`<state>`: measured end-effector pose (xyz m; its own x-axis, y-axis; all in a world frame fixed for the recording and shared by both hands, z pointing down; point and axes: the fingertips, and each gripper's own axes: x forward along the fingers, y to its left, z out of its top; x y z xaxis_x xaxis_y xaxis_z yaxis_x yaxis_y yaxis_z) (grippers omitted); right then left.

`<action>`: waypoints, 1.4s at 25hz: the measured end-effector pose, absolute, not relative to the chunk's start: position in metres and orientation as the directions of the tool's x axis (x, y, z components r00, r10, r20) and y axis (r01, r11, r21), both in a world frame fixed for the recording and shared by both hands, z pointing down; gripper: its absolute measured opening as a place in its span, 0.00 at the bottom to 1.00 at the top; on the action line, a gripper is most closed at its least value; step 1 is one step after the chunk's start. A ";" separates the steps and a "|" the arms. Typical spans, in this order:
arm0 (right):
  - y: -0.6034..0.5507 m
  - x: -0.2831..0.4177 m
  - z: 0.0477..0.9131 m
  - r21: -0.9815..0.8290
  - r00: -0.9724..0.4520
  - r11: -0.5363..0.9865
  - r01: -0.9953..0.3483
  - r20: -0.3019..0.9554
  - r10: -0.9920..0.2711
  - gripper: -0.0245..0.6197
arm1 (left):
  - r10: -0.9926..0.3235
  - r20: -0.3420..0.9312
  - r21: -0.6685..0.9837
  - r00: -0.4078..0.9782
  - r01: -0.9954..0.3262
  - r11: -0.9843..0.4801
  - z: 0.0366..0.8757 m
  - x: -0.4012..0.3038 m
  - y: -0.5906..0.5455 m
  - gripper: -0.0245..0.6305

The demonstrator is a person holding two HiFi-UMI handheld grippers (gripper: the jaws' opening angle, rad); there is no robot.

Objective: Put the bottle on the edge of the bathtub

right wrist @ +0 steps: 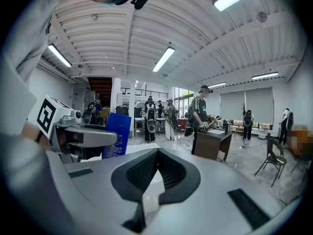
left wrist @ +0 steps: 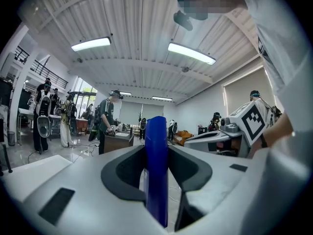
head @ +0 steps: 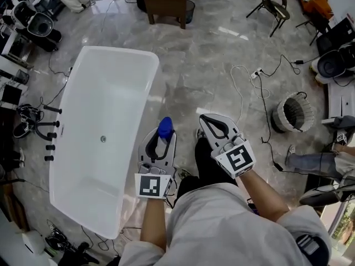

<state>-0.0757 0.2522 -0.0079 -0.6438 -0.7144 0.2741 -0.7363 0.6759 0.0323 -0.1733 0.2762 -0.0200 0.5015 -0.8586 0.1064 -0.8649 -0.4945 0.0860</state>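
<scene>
— Left gripper (head: 162,136): what's in it?
— Its jaws are clamped on the blue bottle (head: 165,126), which stands upright between them and sticks up past their tips.
— Any writing on it?
— White print on its flat blue side shows in the right gripper view, but it is too small to read. Otherwise there are only black-and-white square markers on each gripper's cube (head: 151,185).
— The right gripper (head: 206,121)?
— Jaws together, nothing between them.
— Where's the bottle relative to the bathtub (head: 147,101)?
— Just beside its long rim, over the marble floor (head: 194,76), not on the edge.
— Arms?
— Both forearms reach forward from the body, with the grippers side by side.
</scene>
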 end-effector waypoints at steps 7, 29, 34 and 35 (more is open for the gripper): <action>0.157 -0.065 0.007 0.042 -0.681 0.718 -0.695 0.285 -0.675 0.05 | -0.863 0.156 0.101 0.481 -0.877 -0.470 -0.005 -0.159 0.188 0.28; 0.017 0.018 0.113 -0.029 -0.688 0.742 -0.670 0.399 -0.606 0.05 | -0.829 0.329 0.128 0.453 -0.891 -0.436 0.106 -0.089 0.036 0.28; -0.002 0.029 0.140 -0.047 -0.665 0.714 -0.698 0.411 -0.623 0.05 | -0.816 0.341 0.130 0.466 -0.883 -0.450 0.136 -0.083 0.016 0.27; -0.006 0.029 0.147 -0.048 -0.660 0.709 -0.703 0.416 -0.626 0.05 | -0.812 0.347 0.131 0.468 -0.882 -0.452 0.143 -0.083 0.011 0.27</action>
